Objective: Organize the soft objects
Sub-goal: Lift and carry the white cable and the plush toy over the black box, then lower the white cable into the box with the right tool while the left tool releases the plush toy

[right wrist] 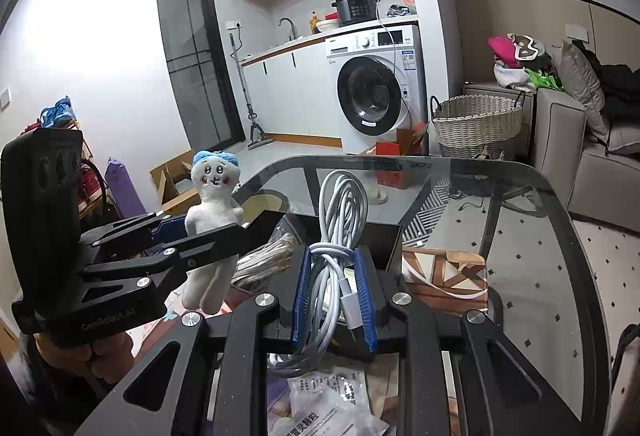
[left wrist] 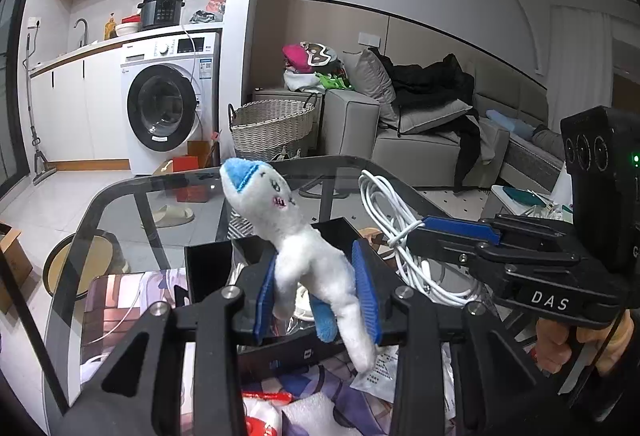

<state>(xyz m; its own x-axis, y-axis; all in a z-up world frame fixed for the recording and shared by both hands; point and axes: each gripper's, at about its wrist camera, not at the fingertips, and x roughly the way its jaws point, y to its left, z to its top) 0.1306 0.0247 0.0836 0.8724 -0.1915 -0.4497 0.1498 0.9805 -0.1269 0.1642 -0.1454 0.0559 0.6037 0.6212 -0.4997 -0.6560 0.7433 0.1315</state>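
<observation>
My left gripper [left wrist: 316, 288] is shut on a small white plush doll [left wrist: 308, 256] with a blue cap, held by its body above the glass table [left wrist: 132, 203]. The doll also shows in the right wrist view [right wrist: 212, 211], clamped in the left gripper [right wrist: 192, 232]. My right gripper [right wrist: 334, 292] is shut on a coiled white cable [right wrist: 340, 236], held upright above a black open box [right wrist: 384, 240]. In the left wrist view the right gripper [left wrist: 416, 230] comes in from the right, pinching the cable [left wrist: 392, 211]. The box [left wrist: 208, 264] lies under both grippers.
A wicker basket [left wrist: 272, 123] stands on the floor beyond the table, next to a grey sofa [left wrist: 420, 139] and a washing machine [left wrist: 168, 107]. Printed mats, paper leaflets [right wrist: 328, 404] and packets lie on the near table. A patterned coaster [right wrist: 444, 272] sits to the right.
</observation>
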